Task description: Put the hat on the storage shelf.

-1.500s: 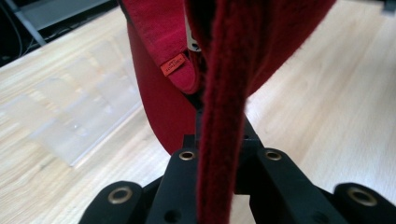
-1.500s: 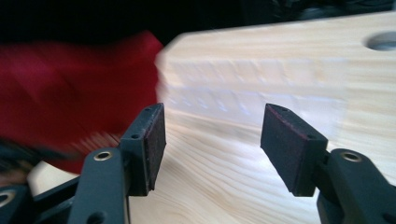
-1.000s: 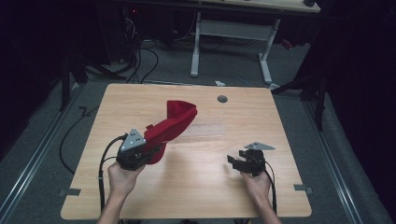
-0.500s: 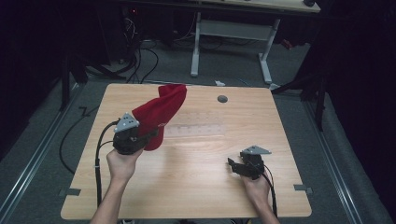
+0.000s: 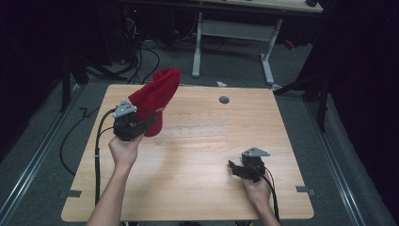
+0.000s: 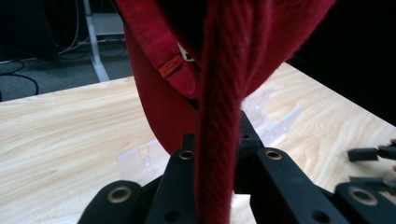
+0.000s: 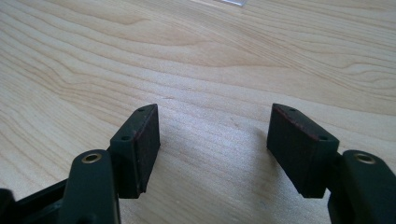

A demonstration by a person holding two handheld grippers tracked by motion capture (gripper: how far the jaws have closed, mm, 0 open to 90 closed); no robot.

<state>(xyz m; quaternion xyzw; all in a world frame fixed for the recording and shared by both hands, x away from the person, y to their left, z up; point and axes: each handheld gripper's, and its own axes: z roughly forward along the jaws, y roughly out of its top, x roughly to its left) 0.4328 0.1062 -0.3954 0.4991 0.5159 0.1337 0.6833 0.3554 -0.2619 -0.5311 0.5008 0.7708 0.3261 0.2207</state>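
Observation:
A red knitted hat hangs lifted above the left half of the wooden table, and my left gripper is shut on its edge. In the left gripper view the hat's ribbed edge runs up between the closed jaws, with a small orange label on the cloth behind. My right gripper rests low over the table's right front part, open, with bare wood between its pads.
A clear plastic strip lies flat at the table's middle. A round grey grommet sits near the far edge. Black cables trail off the left side. Beyond the table stands a white desk frame.
My left gripper has carried the red hat up and to the left, away from the table's middle. The right gripper has stayed almost in place.

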